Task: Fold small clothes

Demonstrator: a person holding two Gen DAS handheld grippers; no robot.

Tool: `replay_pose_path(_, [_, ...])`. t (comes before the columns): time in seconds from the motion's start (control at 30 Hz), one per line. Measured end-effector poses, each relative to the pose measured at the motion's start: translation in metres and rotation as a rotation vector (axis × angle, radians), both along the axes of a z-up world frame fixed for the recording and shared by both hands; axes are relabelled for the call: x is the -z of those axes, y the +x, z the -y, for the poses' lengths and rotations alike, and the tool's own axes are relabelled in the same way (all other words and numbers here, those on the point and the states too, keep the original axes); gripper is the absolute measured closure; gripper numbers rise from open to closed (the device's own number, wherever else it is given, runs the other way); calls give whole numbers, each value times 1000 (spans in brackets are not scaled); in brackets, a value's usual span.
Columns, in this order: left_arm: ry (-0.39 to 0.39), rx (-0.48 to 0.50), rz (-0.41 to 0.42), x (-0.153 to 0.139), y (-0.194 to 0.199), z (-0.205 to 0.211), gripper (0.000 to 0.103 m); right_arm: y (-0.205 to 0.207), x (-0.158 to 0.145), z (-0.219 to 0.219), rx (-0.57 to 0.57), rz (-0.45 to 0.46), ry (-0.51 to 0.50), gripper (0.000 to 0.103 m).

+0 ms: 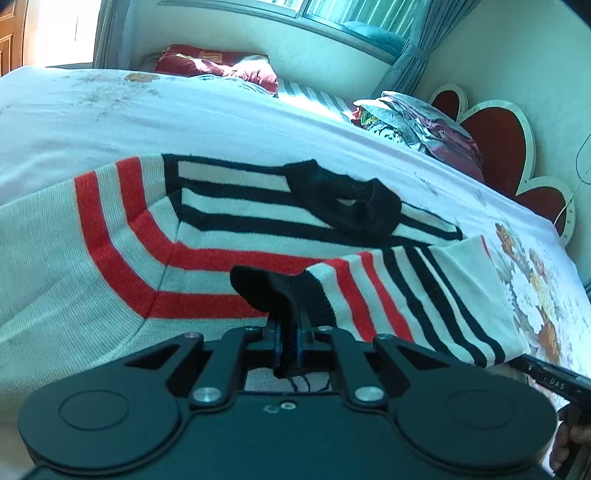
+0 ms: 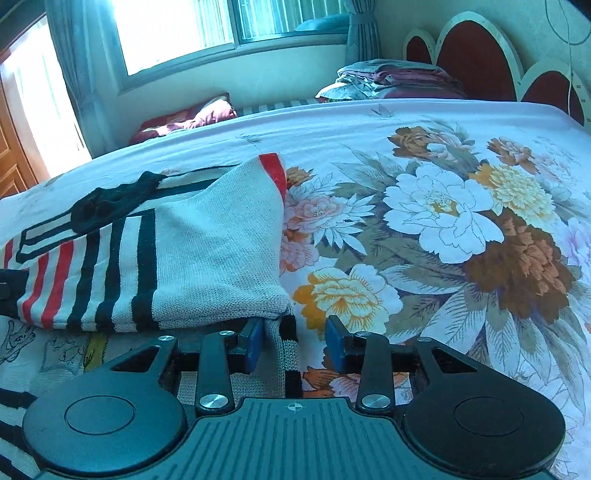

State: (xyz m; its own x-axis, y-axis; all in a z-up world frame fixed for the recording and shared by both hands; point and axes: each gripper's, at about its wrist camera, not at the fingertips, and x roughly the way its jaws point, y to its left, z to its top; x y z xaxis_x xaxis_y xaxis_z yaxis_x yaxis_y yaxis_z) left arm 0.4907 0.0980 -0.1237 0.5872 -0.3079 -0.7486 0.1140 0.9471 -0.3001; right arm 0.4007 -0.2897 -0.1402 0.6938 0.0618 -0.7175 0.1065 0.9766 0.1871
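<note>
The left gripper (image 1: 289, 332) is seen clamped tight on the black cuff (image 1: 273, 295) of a sweater sleeve, the knit pinched between its narrow blue-edged fingers. The cuff rises just ahead of the fingertips, and the sleeve (image 1: 413, 295), banded in red, black and white, is folded across to the right of them.

Beyond the left fingertips, the striped sweater (image 1: 110, 258) is spread flat on the bed, with its black collar (image 1: 351, 206) farther ahead and slightly to the right. Red stripes curve away to the left of the gripper.

The right gripper (image 2: 295, 341) is held part-way open. A narrow strip of grey and black knit (image 2: 286, 354) lies in the gap, close against the left blue pad (image 2: 255, 347), while the right pad stands clear of it. No firm grip can be made out there. Just ahead and to the left of these fingertips, a folded portion of the sweater (image 2: 207, 258) is piled up, with a red edge at its far top.

To the right of the right gripper and ahead of it, a floral bedspread (image 2: 461, 221) is stretched out. Far beyond both grippers, a stack of folded bedding (image 2: 388, 79), a red scalloped headboard (image 2: 476, 55), a dark red pillow (image 2: 192, 118) and a curtained window (image 2: 177, 33) are visible.
</note>
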Motion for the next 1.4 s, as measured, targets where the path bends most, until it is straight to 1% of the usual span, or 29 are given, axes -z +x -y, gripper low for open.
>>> replay_pose_path(0.07, [6,6,-12,7,-2,3,96,-5,-9,3,-27,15,32,66])
replay_pose_path(0.2, [-11,-20,8,11,-7,-2,79,-11,-33,5,-59,94,45,66])
replay_pose_path(0.27, [-29,-32,13,13,-7,-6,77,0,-36,3,-67,86,33,66])
replay_pose_path(0.37, [-47,-57,19,13,-1,-9,71,19,-26,2,-82,56,43,66])
replay_pose_path(0.4, [-46,-62,23,14,1,-8,69,24,-18,0,-98,25,29,82])
replay_pose_path(0.43, [-44,-66,25,15,4,-7,70,31,-7,-2,-110,-33,-3,85])
replay_pose_path(0.47, [-36,-67,26,17,6,-7,72,33,0,-1,-114,-48,-22,85])
replay_pose_path(0.5, [-14,-65,30,18,8,-6,84,33,-1,0,-112,-49,-13,85])
replay_pose_path(0.53, [8,-58,32,17,10,-5,91,34,-5,2,-118,-51,-10,85])
replay_pose_path(0.57, [2,-49,32,16,11,-7,92,33,-11,3,-115,-29,-7,85])
replay_pose_path(0.6, [4,-46,37,14,11,-8,92,32,-18,8,-101,21,8,79])
replay_pose_path(0.63, [31,-52,47,12,12,-8,86,35,-25,15,-83,54,40,70])
replay_pose_path(0.67, [51,-62,56,12,12,-7,79,43,-28,21,-63,68,68,48])
replay_pose_path(0.7, [65,-76,64,12,13,-7,71,50,-29,26,-46,80,85,45])
replay_pose_path(0.73, [58,-79,62,13,16,-8,70,63,-30,31,-39,84,100,45])
replay_pose_path(0.9, [53,-85,54,16,30,-8,72,127,-23,45,-43,59,176,45])
replay_pose_path(0.93, [54,-84,55,16,32,-8,75,137,-18,46,-43,47,185,46])
replay_pose_path(0.97, [55,-79,55,16,34,-7,78,146,-13,47,-50,31,200,55])
replay_pose_path(1.0, [59,-68,57,17,36,-7,92,154,-8,47,-63,11,216,70])
replay_pose_path(1.03, [59,-59,58,17,37,-7,100,159,-4,47,-78,-1,225,82])
replay_pose_path(1.07, [63,-65,78,16,35,-7,100,162,-2,46,-82,-3,202,95])
replay_pose_path(1.13, [117,-81,115,15,29,-5,100,162,2,47,-64,-4,137,95])
replay_pose_path(1.17, [133,-84,114,18,27,-4,100,162,7,50,-44,-9,116,96])
replay_pose_path(1.23, [133,-86,122,24,24,-5,99,161,14,55,-30,-6,132,96])
replay_pose_path(1.27, [140,-78,125,24,25,-4,99,161,12,54,-37,-10,119,96])
replay_pose_path(1.3, [147,-67,124,23,26,-5,96,161,9,52,-46,-14,98,95])
replay_pose_path(1.33, [148,-71,121,20,26,-8,89,160,5,51,-45,-8,85,93])
replay_pose_path(1.37, [159,-93,120,15,24,-9,86,155,-2,51,-28,15,66,87])
replay_pose_path(1.4, [209,-128,144,7,19,-8,73,148,-11,52,-18,54,48,86])
